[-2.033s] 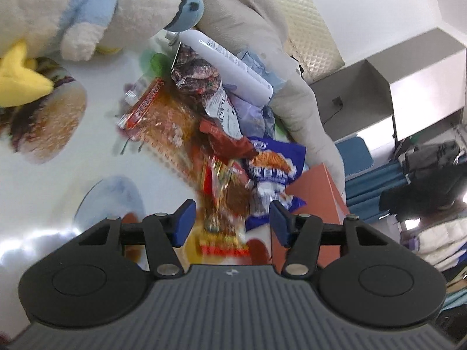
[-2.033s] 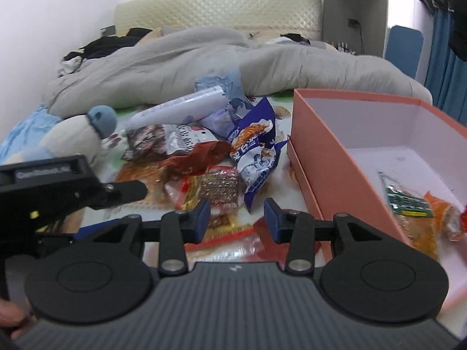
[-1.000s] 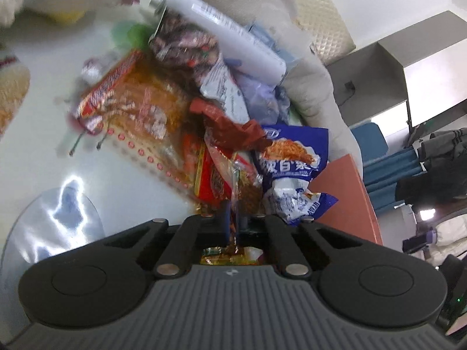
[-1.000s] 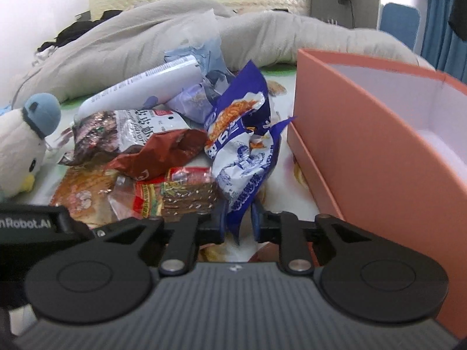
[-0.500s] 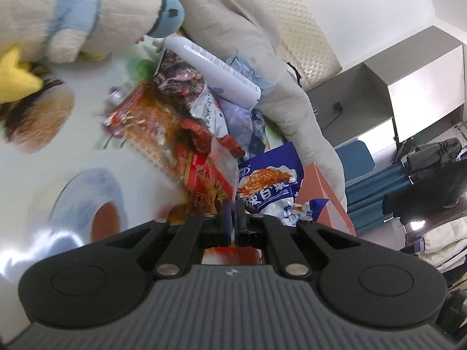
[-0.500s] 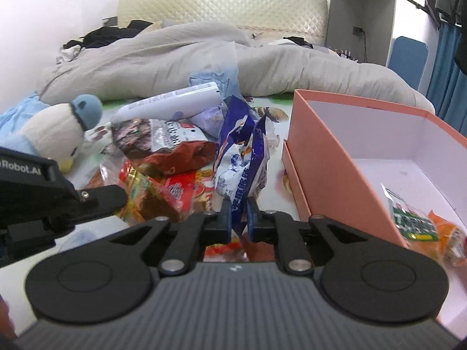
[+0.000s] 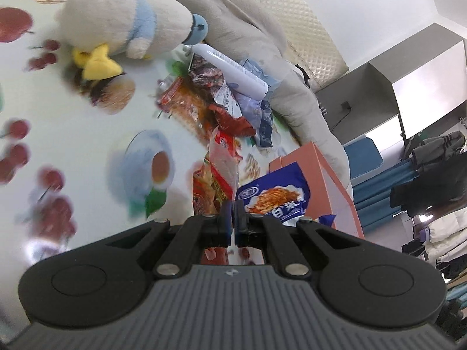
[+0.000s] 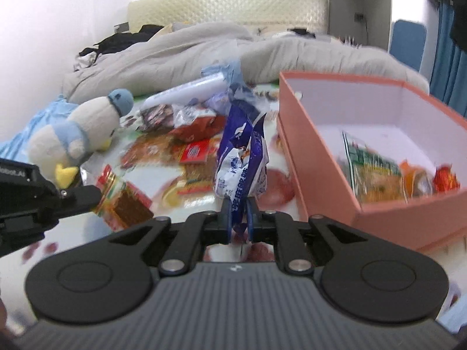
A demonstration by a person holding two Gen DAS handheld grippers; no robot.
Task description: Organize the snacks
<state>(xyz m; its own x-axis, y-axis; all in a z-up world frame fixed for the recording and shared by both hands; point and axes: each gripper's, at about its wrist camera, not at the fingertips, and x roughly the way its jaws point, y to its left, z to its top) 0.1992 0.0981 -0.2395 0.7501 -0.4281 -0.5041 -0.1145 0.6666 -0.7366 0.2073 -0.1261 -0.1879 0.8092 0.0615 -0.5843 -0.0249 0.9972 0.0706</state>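
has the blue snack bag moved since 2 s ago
Yes. The blue snack bag, which lay in the pile beside the pink box, now hangs lifted clear of it, pinched in the right gripper.

Box [image 8: 321, 157]: salmon-pink outside, pale lilac-white inside. Packs in it: green w/ yellow-orange [image 8: 370, 172], orange [image 8: 414, 178], shiny red [image 8: 446, 179].

Bag [image 8: 242, 160] in right gripper [image 8: 240, 214]: deep blue & white, white lettering; left view shows orange noodle pic on it [image 7: 274, 198].

Pack [image 8: 122, 201] in left gripper [image 7: 233, 213]: red & yellow edge, brown centre, clear plastic.

Both grippers black, blue pads, grey ribbed body.

Plush [image 7: 122, 29]: cream-white, light blue collar & cap, yellow feet.

Sheet [image 7: 58, 134]: white, printed w/ red cherries, apples, blue plates, green leaves.

Duvet [image 8: 181, 49]: beige-grey. Headboard [image 8: 227, 5]: cream, quilted diamond pattern. Tube [image 7: 230, 70]: white. Curtains [image 8: 449, 67]: blue.
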